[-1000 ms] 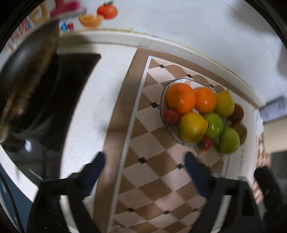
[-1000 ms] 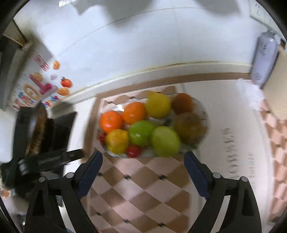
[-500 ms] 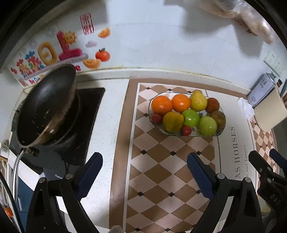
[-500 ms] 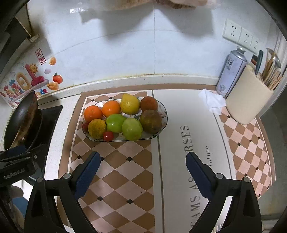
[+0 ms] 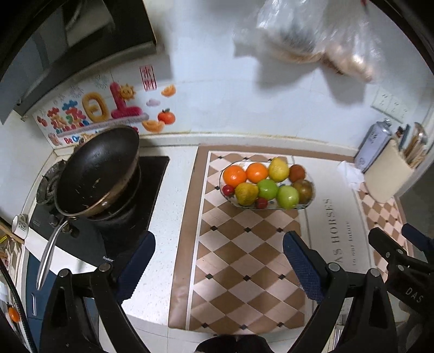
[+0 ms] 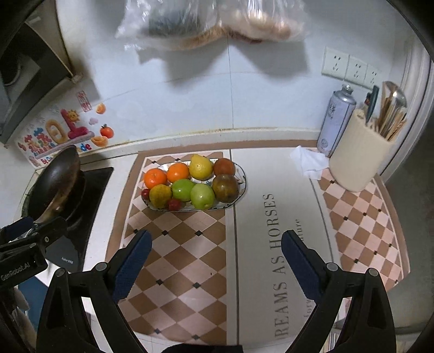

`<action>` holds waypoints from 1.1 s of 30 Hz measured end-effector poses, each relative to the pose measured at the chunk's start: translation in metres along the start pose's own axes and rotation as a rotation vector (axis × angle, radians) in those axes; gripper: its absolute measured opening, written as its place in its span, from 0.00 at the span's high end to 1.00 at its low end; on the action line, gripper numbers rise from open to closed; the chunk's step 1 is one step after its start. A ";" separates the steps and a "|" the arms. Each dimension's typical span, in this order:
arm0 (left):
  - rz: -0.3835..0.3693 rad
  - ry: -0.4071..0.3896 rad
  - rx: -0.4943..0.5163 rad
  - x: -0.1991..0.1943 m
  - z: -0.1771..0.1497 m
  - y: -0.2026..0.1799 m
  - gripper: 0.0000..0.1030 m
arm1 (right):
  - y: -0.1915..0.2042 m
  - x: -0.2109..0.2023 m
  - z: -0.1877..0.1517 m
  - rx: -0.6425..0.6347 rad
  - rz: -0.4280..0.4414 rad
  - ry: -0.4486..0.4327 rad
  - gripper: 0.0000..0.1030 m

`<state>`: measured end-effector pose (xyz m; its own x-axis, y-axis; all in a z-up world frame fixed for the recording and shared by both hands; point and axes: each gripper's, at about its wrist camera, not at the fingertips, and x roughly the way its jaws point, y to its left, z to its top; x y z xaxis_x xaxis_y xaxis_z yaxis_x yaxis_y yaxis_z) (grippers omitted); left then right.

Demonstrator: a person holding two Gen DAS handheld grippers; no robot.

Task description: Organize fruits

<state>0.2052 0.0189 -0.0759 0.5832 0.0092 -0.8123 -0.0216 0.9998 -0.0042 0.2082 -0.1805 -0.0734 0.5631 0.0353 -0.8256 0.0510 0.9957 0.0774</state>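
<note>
A glass fruit tray (image 5: 309, 202) (image 6: 242, 187) sits on the checkered mat, full of fruit: two oranges (image 5: 235, 174) (image 6: 155, 177), a yellow pear (image 5: 278, 169) (image 6: 200, 167), green apples (image 5: 288, 197) (image 6: 202, 196), brown fruits (image 5: 303, 190) (image 6: 225, 188) and small red ones (image 5: 261, 202) (image 6: 174, 204). My left gripper (image 5: 218, 262) is open and empty, well back from the tray. My right gripper (image 6: 215, 256) is open and empty, also well short of the tray.
A black wok (image 5: 97, 171) (image 6: 55, 179) sits on the stove at left. A spray can (image 6: 336, 119), a beige utensil holder (image 6: 360, 154) and a crumpled tissue (image 6: 309, 163) stand at right. Plastic bags (image 6: 206, 21) hang on the wall above.
Both grippers have pulled back and up from the tray, which now looks smaller and farther off. Both stay open and empty.
</note>
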 end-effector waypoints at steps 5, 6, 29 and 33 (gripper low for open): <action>0.003 -0.066 0.027 -0.051 -0.012 -0.003 0.06 | 0.001 -0.062 -0.012 -0.011 0.023 -0.053 0.05; -0.001 -0.072 0.027 -0.059 -0.014 -0.003 0.06 | 0.001 -0.078 -0.014 -0.013 0.025 -0.072 0.05; -0.035 -0.101 0.004 -0.121 -0.036 -0.005 0.06 | 0.007 -0.173 -0.034 -0.057 0.082 -0.123 0.04; -0.029 -0.089 0.000 -0.111 -0.031 -0.009 0.06 | 0.003 -0.164 -0.028 -0.058 0.079 -0.116 0.04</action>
<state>0.1156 0.0083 -0.0033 0.6531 -0.0184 -0.7571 -0.0036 0.9996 -0.0273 0.0927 -0.1806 0.0465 0.6552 0.1067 -0.7479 -0.0430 0.9936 0.1041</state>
